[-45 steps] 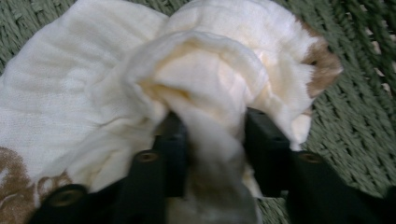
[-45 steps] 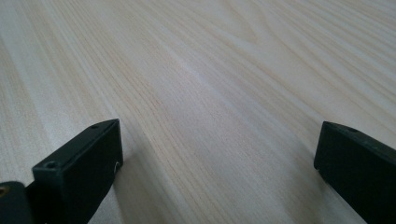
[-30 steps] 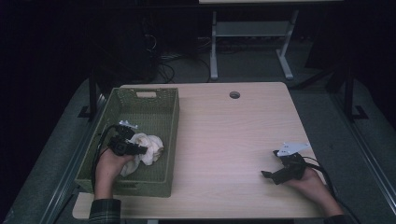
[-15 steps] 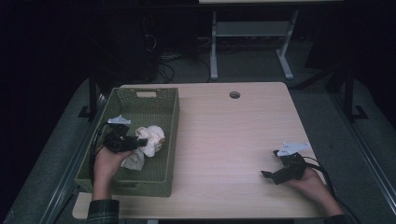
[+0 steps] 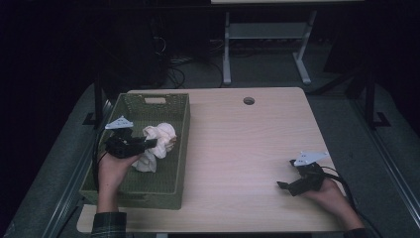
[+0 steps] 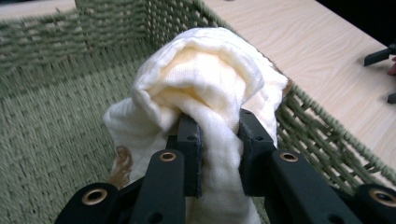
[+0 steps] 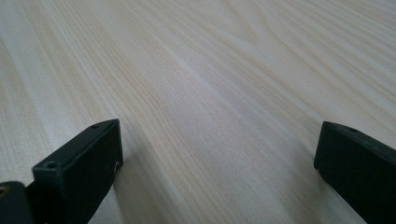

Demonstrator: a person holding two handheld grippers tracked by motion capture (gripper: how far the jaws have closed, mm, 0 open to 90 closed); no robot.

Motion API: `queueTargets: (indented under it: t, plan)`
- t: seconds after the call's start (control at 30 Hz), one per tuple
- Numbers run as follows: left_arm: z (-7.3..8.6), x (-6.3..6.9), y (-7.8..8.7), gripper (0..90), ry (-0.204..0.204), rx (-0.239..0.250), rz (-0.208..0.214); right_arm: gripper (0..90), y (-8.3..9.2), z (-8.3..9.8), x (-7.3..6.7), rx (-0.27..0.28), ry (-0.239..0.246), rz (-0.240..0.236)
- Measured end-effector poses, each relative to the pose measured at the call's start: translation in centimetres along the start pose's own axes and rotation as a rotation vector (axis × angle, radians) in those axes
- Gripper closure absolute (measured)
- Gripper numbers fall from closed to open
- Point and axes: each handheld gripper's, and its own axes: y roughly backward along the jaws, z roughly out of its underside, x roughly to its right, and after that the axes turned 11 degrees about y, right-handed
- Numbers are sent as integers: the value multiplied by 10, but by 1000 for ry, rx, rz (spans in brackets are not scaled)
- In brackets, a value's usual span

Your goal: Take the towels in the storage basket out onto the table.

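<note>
A crumpled cream cloth hangs over the inside of a green woven basket at the table's left. My left gripper is shut on the cloth, pointing right toward the basket's right wall. In the left gripper view the two black jaws pinch a fold of the cloth, and a brown stain shows low on its left side. My right gripper rests low on the table near the front right, held by a hand. It is open, with bare wood between its jaws.
The light wooden table has a round cable hole near its far edge. Basket walls rise around the cloth. Dark floor, cables and a white frame lie beyond the table.
My left gripper has lifted the cloth higher and a little farther back in the basket, so more of it hangs free. The right gripper has stayed put.
</note>
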Motion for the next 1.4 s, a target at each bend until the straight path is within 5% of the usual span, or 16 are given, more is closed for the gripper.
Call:
queueTargets:
  t: [0.8, 1.4]
  plan:
    - [-38, 42, 22, 738, -71, 125, 64, 8, 0, 0, 0, 0, -2, 1]
    - [-63, 85, 0, 738, -133, 127, 175, 8, 0, 0, 0, 0, -2, 1]
